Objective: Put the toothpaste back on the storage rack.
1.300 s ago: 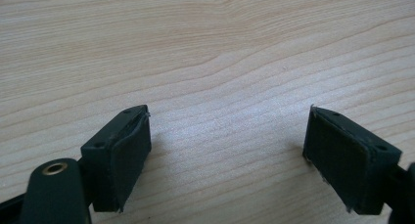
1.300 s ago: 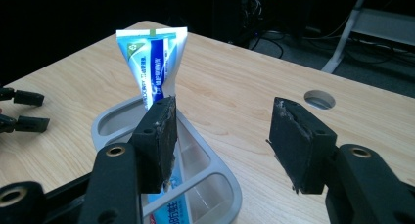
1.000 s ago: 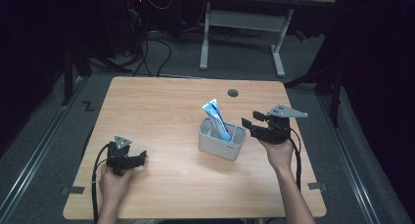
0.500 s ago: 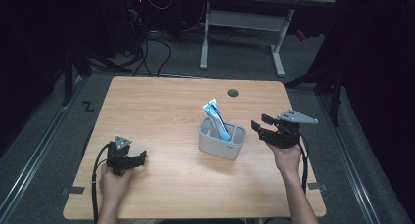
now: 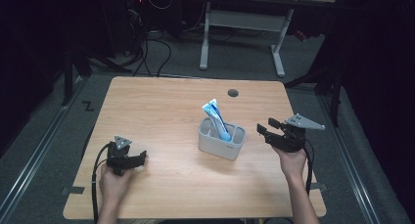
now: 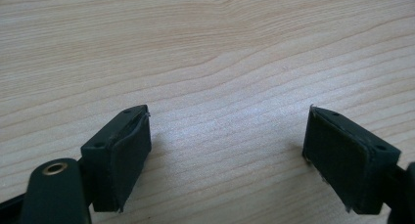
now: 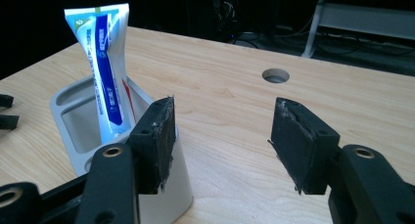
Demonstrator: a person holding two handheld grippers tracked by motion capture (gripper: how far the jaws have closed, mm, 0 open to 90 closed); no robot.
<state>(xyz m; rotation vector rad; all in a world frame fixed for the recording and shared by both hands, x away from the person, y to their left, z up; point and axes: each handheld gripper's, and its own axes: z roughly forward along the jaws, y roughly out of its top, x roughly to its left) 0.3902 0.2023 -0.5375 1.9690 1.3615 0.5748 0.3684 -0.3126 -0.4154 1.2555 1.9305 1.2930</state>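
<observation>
Pale wood-grain worktop [image 5: 161,116] lies under both tools in a dark room. The left tool [image 5: 142,158] gapes empty; the right tool [image 5: 266,127], just opening wider, grips nothing beside the grey plastic holder [image 5: 221,142].

Overhead table [image 5: 161,106]; two close finger-cams

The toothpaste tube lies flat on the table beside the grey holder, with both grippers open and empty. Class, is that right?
No. The tube stands tilted inside the holder, as the high view shows. Both grippers are indeed open and empty.
</observation>
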